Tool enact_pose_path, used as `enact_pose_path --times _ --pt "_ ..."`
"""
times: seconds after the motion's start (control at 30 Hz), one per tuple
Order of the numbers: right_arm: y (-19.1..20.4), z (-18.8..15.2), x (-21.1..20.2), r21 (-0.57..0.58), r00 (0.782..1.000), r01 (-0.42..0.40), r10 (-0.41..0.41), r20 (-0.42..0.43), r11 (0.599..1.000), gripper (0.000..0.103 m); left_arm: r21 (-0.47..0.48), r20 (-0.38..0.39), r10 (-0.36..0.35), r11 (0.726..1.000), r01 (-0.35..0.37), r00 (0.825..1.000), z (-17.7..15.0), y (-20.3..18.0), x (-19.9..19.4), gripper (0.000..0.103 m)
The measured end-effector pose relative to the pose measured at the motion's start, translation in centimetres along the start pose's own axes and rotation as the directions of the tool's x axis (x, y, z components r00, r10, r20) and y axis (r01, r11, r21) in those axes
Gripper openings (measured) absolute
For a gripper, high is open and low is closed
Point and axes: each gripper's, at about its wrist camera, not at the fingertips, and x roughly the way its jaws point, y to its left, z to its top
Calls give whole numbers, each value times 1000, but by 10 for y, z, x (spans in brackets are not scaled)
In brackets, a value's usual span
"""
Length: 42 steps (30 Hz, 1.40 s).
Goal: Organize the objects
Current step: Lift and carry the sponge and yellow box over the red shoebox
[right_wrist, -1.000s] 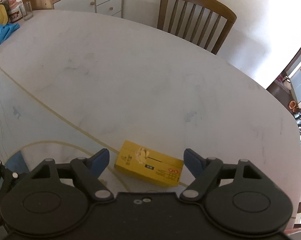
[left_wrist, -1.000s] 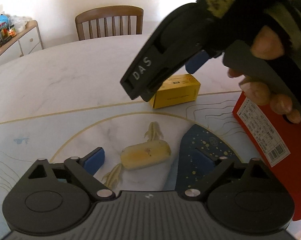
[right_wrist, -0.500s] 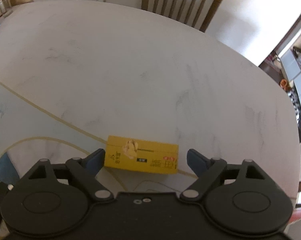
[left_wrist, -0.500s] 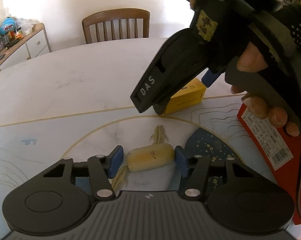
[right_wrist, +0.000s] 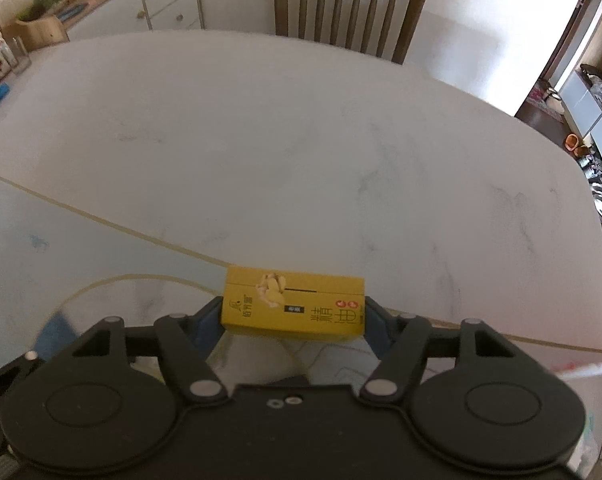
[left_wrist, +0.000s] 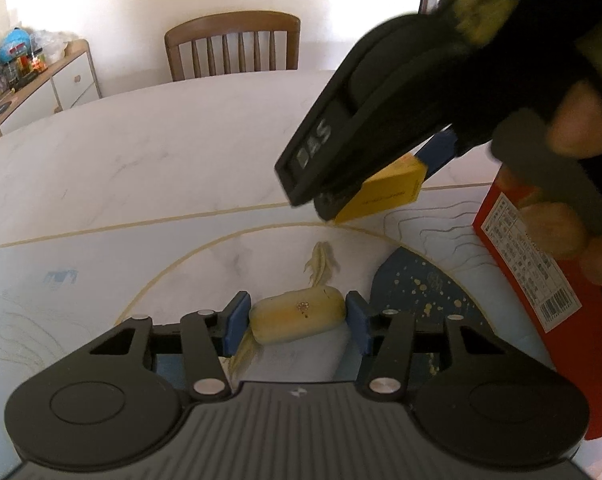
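You had the left tool point(left_wrist: 297, 320) closed on the pale roll point(left_wrist: 297, 315), low over the surface point(left_wrist: 141, 152), gripping its two ends so it could not slip. The right tool point(right_wrist: 294, 316) clamped the yellow box point(right_wrist: 294, 307) endwise, likely ready to lift both.

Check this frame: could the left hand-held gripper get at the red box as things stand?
Probably not: the left hand-held gripper is closed on the yellow roll, and the right hand-held gripper and hand hang over the red box.
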Motion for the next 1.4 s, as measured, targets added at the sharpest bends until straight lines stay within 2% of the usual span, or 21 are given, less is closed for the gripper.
enact_pose_path --times 0.3,0.57,0.7,1.1,1.4 --pt "14 -19 -57 4 995 -60 59 74 998 69 -12 8 0 1000 0 1000 -7 15 -31 51" --pt "5 -45 -112 26 984 -102 97 149 994 69 14 50 -11 1000 10 999 -6 19 -79 51" --pt "-3 -64 -138 25 978 -97 91 190 995 69 32 65 -21 999 19 998 -3 14 -103 51" --pt "-39 -119 -186 50 963 -84 68 260 995 69 94 80 -81 993 73 993 11 -25 -159 51" --pt "-94 -156 -201 110 959 -65 31 281 992 69 159 94 -122 982 106 988 26 -75 -170 51"
